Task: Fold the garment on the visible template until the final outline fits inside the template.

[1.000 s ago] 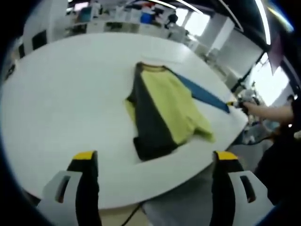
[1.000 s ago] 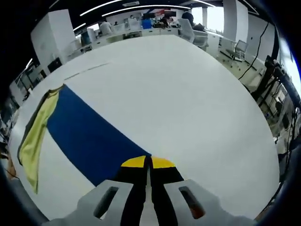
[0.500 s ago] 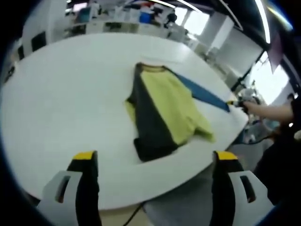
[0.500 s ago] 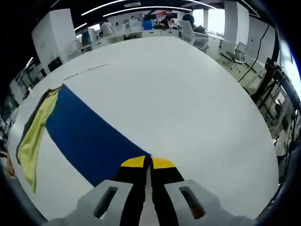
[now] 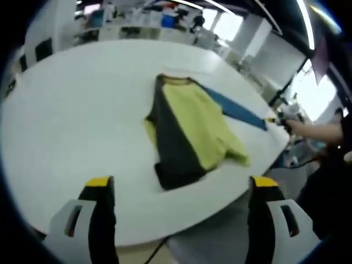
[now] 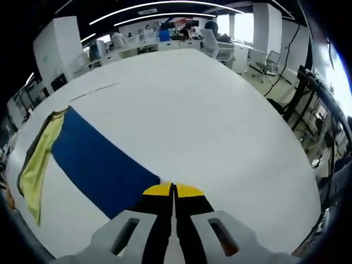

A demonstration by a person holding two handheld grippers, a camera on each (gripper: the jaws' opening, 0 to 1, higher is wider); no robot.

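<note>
A yellow-green and dark grey garment point(image 5: 192, 124) lies partly folded on the white table point(image 5: 71, 110). A blue template point(image 5: 236, 109) sticks out from under it toward the right edge. My left gripper point(image 5: 181, 181) hovers open near the table's front edge, short of the garment, with nothing between its jaws. My right gripper point(image 5: 270, 120), held by a hand point(image 5: 308, 129), sits at the template's far corner. In the right gripper view the blue template point(image 6: 93, 159) runs from the garment point(image 6: 38, 159) to my right gripper point(image 6: 173, 188), whose jaws are shut at the template's corner.
The table point(image 6: 220, 121) is broad and round-edged, bare on the far side of the template. Its edge runs close behind both grippers. Office desks and a chair point(image 6: 272, 58) stand beyond it. A person's dark sleeve point(image 5: 330, 181) is at the right.
The right gripper view has tilted a little, and the template's corner now sits slightly left of the shut tips. The garment and the left gripper hardly shift.
</note>
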